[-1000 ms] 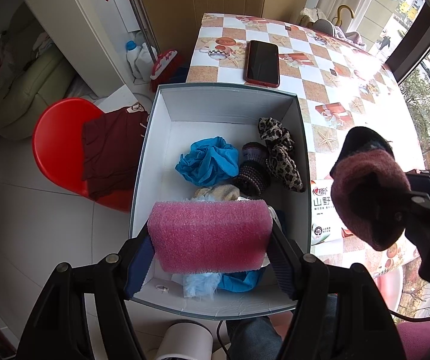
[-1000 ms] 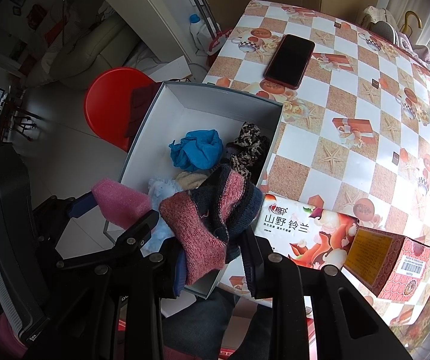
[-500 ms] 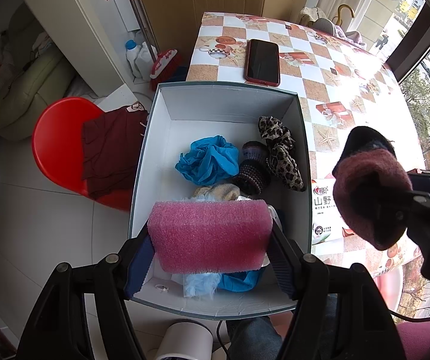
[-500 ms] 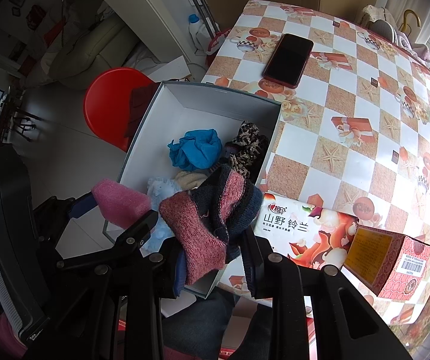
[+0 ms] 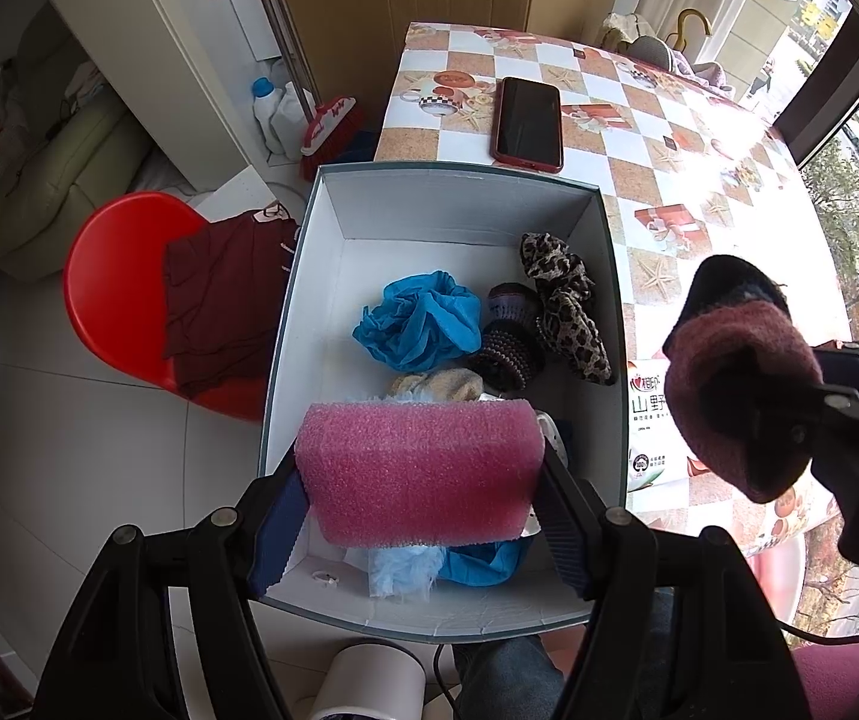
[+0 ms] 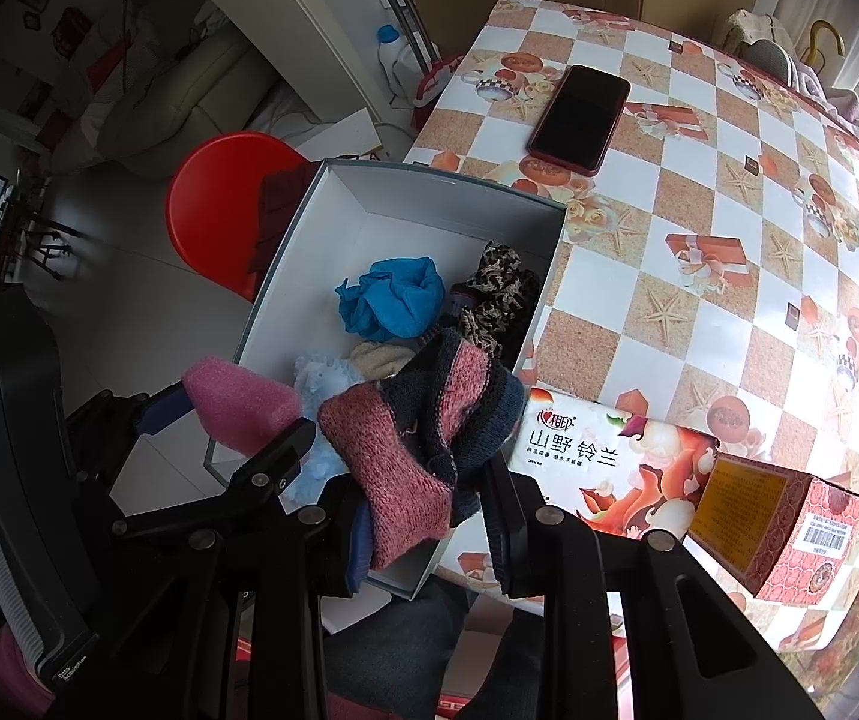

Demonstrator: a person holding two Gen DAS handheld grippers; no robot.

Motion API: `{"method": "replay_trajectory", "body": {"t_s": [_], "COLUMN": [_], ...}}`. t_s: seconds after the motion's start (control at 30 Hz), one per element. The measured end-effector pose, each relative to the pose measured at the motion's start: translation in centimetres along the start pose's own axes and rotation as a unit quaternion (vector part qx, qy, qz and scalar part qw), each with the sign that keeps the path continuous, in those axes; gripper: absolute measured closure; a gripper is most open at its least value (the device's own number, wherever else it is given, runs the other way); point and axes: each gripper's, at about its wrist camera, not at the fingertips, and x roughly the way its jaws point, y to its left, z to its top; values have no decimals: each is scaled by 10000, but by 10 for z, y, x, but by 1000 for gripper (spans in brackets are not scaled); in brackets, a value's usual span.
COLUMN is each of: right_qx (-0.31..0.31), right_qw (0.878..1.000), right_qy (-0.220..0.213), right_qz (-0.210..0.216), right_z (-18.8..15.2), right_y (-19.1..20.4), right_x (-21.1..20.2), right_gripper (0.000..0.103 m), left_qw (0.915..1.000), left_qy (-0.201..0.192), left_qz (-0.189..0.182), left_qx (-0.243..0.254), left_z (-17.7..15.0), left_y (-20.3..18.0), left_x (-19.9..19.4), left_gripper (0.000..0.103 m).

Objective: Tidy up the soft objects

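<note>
My left gripper (image 5: 420, 516) is shut on a pink foam block (image 5: 420, 471) and holds it above the near end of an open white box (image 5: 453, 204). My right gripper (image 6: 423, 516) is shut on a bundle of pink and dark blue knitted socks (image 6: 423, 420), held over the box's near right corner; it shows at the right of the left wrist view (image 5: 735, 384). In the box lie a blue cloth (image 5: 420, 327), a leopard-print scrunchie (image 5: 567, 306), a dark knitted sock (image 5: 507, 342), a beige piece (image 5: 435, 387) and pale blue fluff (image 5: 402, 570).
The box overhangs a checkered table (image 6: 699, 228). A red-cased phone (image 6: 579, 117) lies beyond the box. A tissue pack (image 6: 603, 456) and a red carton (image 6: 783, 522) sit right of it. A red chair (image 5: 123, 294) with a maroon garment stands left.
The right gripper with the socks has drifted slightly to the right in the left wrist view. The left gripper and foam block stay still.
</note>
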Motion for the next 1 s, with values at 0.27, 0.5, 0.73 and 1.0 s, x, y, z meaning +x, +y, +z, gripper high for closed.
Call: {"method": "replay_trajectory", "body": {"t_s": [0.27,0.5,0.73,1.0], "right_qx": [-10,-78,-97,-197], "right_qw": [10000,9999,9999,9997], "right_qy": [8,-64,-134,-86], "right_qz": [-24,-54,-40,-60], "right_z": [1,11,25,35], "right_y": [0,3,5,8], "right_x": [3,5,7,13], "right_gripper": [72,72,72,72], "left_qw": [10000,10000,10000,9997], "left_qy": [11,0,25,95], "left_qz": [-30,-22,-3,-25], "left_qx": [-2,53,-46,-210], "left_z": [0,3,10,13], "left_y": [1,2,6,11], "left_x": [3,8,13,19], "left_gripper": [30,30,30,30]}}
